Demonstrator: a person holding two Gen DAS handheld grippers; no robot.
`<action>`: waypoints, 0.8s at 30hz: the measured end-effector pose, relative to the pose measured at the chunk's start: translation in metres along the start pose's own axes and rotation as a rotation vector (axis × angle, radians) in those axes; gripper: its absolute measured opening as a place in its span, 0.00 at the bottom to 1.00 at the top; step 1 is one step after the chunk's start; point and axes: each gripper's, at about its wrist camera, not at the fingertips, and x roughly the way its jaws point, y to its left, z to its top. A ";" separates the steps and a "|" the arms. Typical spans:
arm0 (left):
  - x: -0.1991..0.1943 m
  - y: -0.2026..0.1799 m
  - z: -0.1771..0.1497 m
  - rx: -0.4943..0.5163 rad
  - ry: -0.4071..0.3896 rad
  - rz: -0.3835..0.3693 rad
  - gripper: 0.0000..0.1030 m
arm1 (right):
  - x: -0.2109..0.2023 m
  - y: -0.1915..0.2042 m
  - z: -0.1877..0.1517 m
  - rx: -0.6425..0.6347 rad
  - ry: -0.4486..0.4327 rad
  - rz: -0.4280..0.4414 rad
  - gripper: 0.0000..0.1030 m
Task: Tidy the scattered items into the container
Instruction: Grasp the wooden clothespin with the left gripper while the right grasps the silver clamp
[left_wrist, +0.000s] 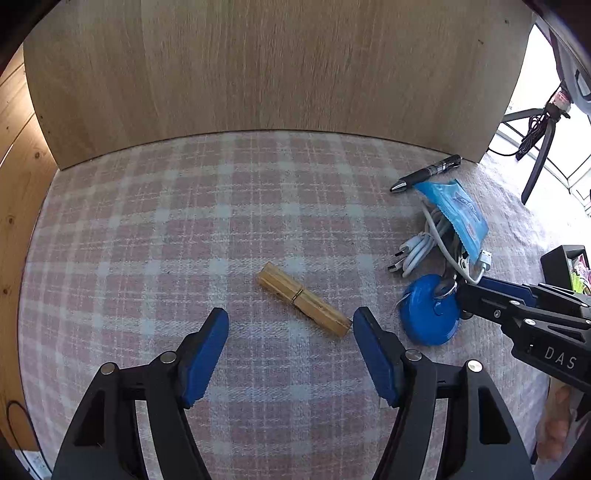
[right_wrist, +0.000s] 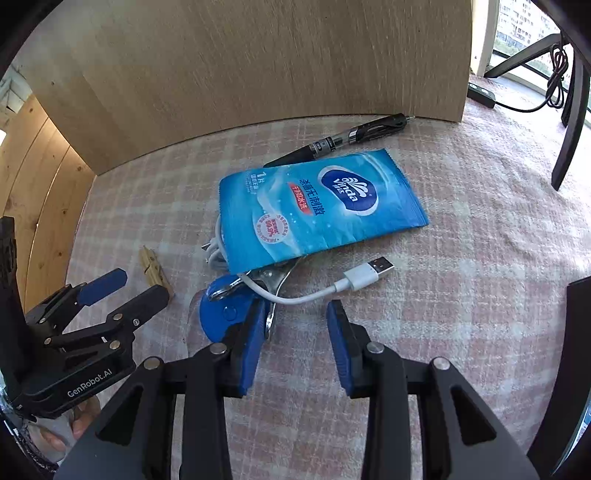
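A wooden clothespin (left_wrist: 303, 302) lies on the checked tablecloth (left_wrist: 147, 240), just ahead of my open left gripper (left_wrist: 291, 321), its near end by the right fingertip. To the right is a pile: a blue wet-wipe packet (right_wrist: 321, 210), a black pen (right_wrist: 343, 142), a white USB cable (right_wrist: 365, 277), a metal nail clipper (right_wrist: 269, 277) and a blue round disc (right_wrist: 218, 314). My right gripper (right_wrist: 295, 310) hovers over the pile's near edge, jaws partly apart. Its left finger is over the disc and clipper, and the cable loop runs just past the tips. Nothing is gripped.
A wood panel (left_wrist: 277, 66) walls off the back of the table. A black box (left_wrist: 554, 264) holding colourful items stands at the right edge. Dark chair legs (right_wrist: 569, 110) and a hanging cord are beyond the table at right. A person's fingers (left_wrist: 554, 424) hold the right gripper.
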 end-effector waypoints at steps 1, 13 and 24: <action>0.001 0.001 0.000 -0.003 0.005 0.000 0.61 | 0.000 0.000 0.001 -0.001 -0.001 0.003 0.31; 0.001 0.016 0.002 -0.001 0.011 0.076 0.28 | 0.002 -0.013 0.001 -0.019 0.022 -0.012 0.10; -0.017 0.050 -0.010 -0.010 0.007 0.086 0.10 | -0.006 -0.007 -0.028 -0.087 0.081 0.000 0.04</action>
